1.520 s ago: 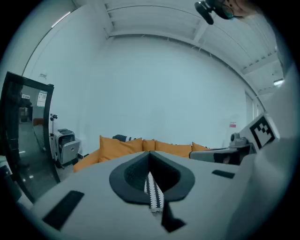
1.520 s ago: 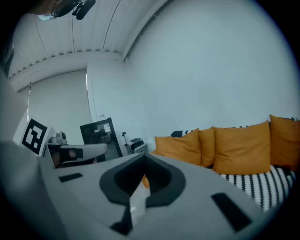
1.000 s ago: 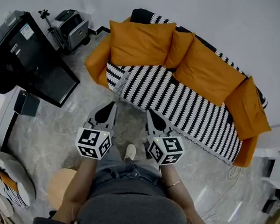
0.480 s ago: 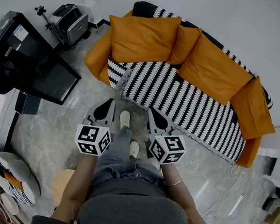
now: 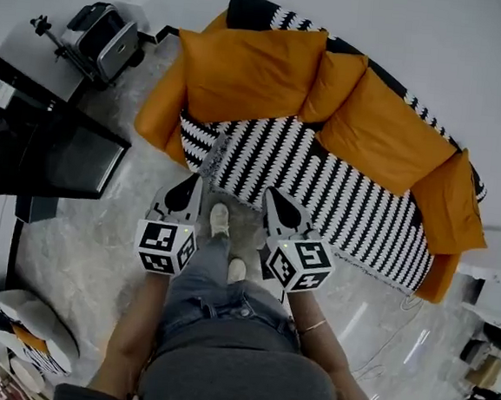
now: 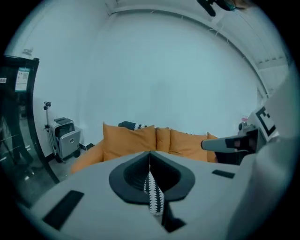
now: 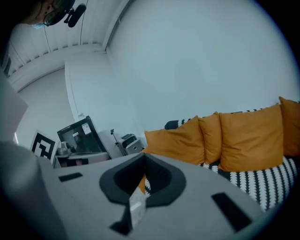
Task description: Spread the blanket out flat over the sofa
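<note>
A black-and-white zigzag blanket point(image 5: 322, 184) lies over the seat and back of the orange sofa point(image 5: 245, 68), under several orange cushions. Its near left corner hangs over the seat front. My left gripper point(image 5: 202, 180) is shut and empty, its tip just short of that hanging edge. My right gripper point(image 5: 267, 190) is also shut and empty, level with the blanket's front edge. In the left gripper view the jaws point(image 6: 150, 153) meet, and the sofa point(image 6: 129, 140) lies ahead. The right gripper point(image 7: 143, 155) shows its jaws together, with the blanket point(image 7: 267, 180) to its right.
A black glass-fronted cabinet point(image 5: 38, 133) stands at the left, and a grey case on a stand point(image 5: 104, 32) sits beyond it. The person's feet point(image 5: 220, 218) are on the marble floor between the grippers. A cable point(image 5: 396, 325) trails on the floor at the right.
The person has stepped toward the sofa, and both grippers have come closer to the blanket's front edge and slightly lower. The jaws have stayed together.
</note>
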A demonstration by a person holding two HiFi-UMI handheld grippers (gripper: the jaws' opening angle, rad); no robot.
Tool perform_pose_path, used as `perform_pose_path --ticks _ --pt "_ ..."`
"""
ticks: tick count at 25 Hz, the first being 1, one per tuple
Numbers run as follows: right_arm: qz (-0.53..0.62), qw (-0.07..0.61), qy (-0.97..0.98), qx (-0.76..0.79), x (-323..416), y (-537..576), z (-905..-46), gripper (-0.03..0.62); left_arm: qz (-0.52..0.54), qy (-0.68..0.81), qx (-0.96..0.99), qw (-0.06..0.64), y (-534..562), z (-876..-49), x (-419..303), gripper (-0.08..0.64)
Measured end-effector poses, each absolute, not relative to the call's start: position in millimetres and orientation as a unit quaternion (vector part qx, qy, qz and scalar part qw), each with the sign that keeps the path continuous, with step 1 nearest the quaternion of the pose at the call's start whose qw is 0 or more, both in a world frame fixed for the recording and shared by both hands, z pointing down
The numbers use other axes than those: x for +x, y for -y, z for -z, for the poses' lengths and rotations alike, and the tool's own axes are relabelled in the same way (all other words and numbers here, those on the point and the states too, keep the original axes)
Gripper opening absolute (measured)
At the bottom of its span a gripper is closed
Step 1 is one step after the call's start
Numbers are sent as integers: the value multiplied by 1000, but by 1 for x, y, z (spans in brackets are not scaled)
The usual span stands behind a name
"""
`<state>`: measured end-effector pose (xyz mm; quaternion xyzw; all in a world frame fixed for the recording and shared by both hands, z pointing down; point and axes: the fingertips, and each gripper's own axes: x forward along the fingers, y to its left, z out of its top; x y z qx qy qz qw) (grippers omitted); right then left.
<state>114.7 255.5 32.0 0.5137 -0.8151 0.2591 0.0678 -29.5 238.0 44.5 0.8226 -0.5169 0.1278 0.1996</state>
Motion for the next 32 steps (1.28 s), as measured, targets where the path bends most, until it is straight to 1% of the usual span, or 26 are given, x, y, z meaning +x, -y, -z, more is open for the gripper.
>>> perform_pose_path --ticks 8,18,25,32 --pt "-270 91 797 533 99 -190 -46 11 -154 492 826 229 -170 -77 -43 18" --pt "-277 120 788 536 99 -148 -77 11 -182 483 816 261 -126 -130 -37 18" --pt "-287 133 797 515 105 -132 -117 11 -197 492 801 277 -109 -180 -11 20" --pt "-303 154 805 487 90 -103 -178 11 -203 518 777 296 -75 -251 -18 20"
